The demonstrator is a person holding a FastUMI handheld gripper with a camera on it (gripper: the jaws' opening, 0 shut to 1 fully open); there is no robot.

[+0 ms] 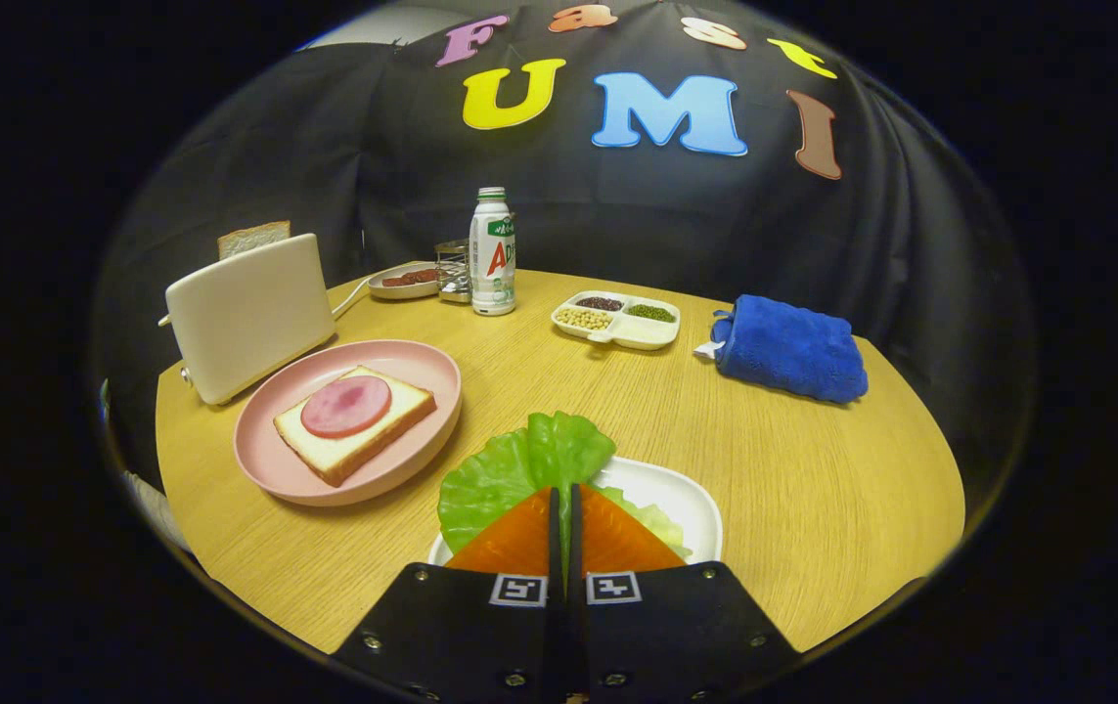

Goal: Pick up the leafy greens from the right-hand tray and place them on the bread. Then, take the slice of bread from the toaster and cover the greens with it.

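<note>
Claw [564, 499] pinches leafy greens [519, 469] (fanning leftward).

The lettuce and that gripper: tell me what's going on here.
A person's handheld gripper has its fingers closed on the leafy greens, over the white tray. The target bread, topped with a slice of ham, waits on the pink plate ahead to the left. The second slice of bread sticks up from the toaster beyond it.
</note>
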